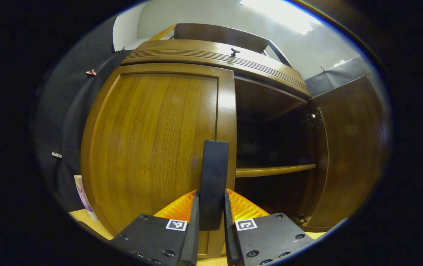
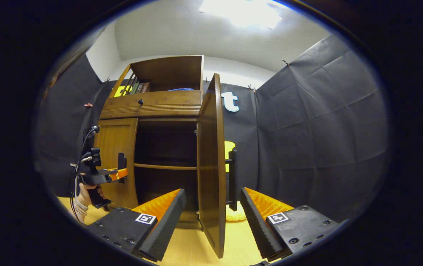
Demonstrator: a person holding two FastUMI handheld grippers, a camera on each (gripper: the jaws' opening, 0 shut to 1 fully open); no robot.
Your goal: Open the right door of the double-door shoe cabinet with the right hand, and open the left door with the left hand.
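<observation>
In the left gripper view the wooden cabinet's left door (image 1: 152, 147) stands closed, right in front of me. Its dark upright handle (image 1: 214, 162) rises between my left gripper's (image 1: 211, 195) fingers, which are shut on it. The right door (image 1: 348, 147) hangs swung wide open. In the right gripper view that right door (image 2: 209, 147) is seen edge-on, its handle (image 2: 232, 177) on the outer face. My right gripper (image 2: 212, 195) is open, one finger on each side of the door's edge and not touching it. Farther left, a hand (image 2: 84, 195) holds the left gripper (image 2: 120, 173) at the left door (image 2: 117, 140).
Inside the open half are a dark cavity and one shelf (image 2: 165, 167). Above the doors sit a drawer front with a knob (image 2: 140, 101) and an open top compartment holding books (image 2: 137, 88). Black cloth walls (image 2: 307, 140) close in on the right. The floor (image 2: 193, 244) is light wood.
</observation>
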